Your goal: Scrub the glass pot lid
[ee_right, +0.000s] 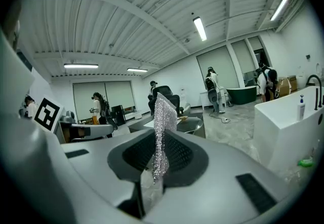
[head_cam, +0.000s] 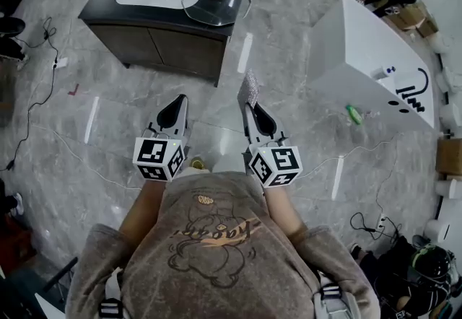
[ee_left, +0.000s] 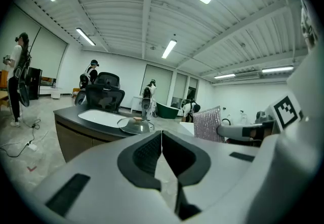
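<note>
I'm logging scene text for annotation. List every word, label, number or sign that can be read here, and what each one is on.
No text here can be read clearly.
Print on the sweatshirt: script lettering, too blurred to read.
The small patch above it: too small to read.
Left gripper cube and right gripper cube: black-and-white square codes, no letters or numbers.
</note>
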`<state>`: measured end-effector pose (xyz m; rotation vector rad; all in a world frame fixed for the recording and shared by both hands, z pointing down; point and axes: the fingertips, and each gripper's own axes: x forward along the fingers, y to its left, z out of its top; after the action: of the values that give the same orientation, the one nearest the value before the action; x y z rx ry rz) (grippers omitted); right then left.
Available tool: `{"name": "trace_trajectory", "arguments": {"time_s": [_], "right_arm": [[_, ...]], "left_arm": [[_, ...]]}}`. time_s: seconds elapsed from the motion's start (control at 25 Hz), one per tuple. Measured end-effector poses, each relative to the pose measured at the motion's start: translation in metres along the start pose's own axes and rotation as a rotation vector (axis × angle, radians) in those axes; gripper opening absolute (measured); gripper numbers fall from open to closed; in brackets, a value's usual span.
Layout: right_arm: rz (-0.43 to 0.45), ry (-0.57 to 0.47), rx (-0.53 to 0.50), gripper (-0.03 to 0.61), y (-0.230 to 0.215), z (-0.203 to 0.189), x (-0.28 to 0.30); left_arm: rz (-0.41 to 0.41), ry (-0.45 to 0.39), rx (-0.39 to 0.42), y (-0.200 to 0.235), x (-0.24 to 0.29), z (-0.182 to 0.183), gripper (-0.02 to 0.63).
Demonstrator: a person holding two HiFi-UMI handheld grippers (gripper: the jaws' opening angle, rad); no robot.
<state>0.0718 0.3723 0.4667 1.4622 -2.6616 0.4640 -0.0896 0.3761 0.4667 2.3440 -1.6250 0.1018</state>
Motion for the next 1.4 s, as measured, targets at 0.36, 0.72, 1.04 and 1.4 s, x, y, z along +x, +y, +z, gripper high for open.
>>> {"name": "trace_trajectory", "arguments": {"time_s": [0.36, 0.72, 1.04, 1.4], "right_arm": [[-0.011, -0.005, 0.018, 0.069, -0.018, 0.007, 0.043], [0.003, -0.021, 0.02, 0.069, -0.075, 0.033, 0.138], [0.021, -0.006, 0.018, 0.069, -0.132, 0.072, 0.228], [0.064, 0.034, -0.008, 0.069, -0.195, 0.111, 0.311]], "left_arm": [[-0.021, 0.006, 0.02, 0.032, 0.042, 0.01, 0.018], [-0.065, 0.004, 0.01, 0.068, 0.142, 0.033, 0.018], [-0.144, 0.028, -0.004, 0.088, 0.241, 0.066, 0.018], [-0.152, 0.038, 0.019, 0.108, 0.344, 0.109, 0.018]]}}
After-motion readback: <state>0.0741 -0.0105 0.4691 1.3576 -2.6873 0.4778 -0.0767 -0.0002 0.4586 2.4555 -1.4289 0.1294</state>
